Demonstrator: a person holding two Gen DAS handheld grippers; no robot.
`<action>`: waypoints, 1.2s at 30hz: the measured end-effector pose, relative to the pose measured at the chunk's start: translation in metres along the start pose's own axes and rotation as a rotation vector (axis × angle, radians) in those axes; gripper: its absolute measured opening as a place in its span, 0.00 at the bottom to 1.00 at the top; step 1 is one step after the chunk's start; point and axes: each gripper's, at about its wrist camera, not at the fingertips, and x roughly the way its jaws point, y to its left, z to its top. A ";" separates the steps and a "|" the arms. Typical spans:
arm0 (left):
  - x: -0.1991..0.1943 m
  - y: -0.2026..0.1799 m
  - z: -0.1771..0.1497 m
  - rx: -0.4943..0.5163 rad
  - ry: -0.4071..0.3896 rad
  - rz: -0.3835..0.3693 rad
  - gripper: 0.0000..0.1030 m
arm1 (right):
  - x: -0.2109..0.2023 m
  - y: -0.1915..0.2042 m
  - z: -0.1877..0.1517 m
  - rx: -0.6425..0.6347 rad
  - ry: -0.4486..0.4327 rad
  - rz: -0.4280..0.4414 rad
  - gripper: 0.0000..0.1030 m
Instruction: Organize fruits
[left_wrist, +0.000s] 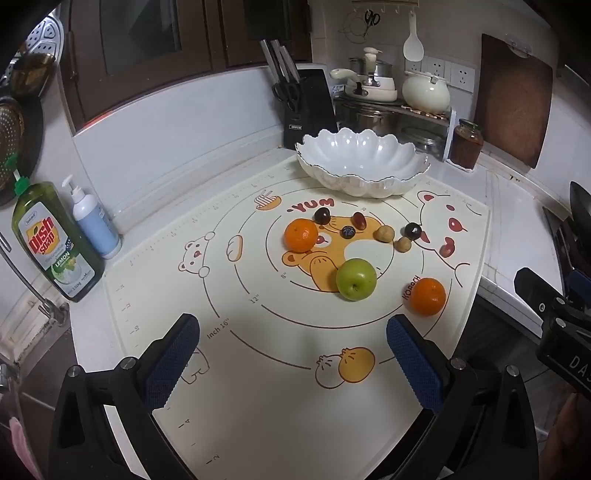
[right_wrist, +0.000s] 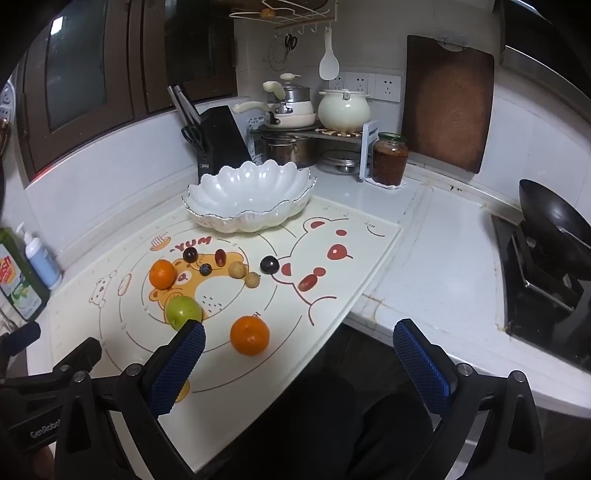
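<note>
Both claws released: left claw (left_wrist: 293, 347), right claw (right_wrist: 299, 350); green apple (right_wrist: 183, 312) just behind right finger, possibly touching.

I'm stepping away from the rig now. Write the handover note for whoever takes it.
Left tool: open, holding nothing, above the near part of the mat.
Right tool: open, holding nothing, at the mat's near right edge.
White bowl: at the mat's far end, no fruit in it.
Fruit, all on the mat: green apple, two oranges, small dark and tan fruits between them and the bowl.
Done: nothing.
Left: presumably all fruit goes into the bowl.
</note>
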 end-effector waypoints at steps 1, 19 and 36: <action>0.000 0.001 0.000 0.002 0.000 -0.001 1.00 | 0.001 -0.001 0.000 0.000 0.001 0.000 1.00; 0.001 0.007 -0.001 -0.004 -0.009 0.006 1.00 | 0.000 -0.001 -0.001 -0.001 0.001 -0.002 1.00; 0.000 0.008 0.003 0.000 0.018 0.017 1.00 | 0.001 -0.002 -0.001 -0.008 0.005 -0.005 1.00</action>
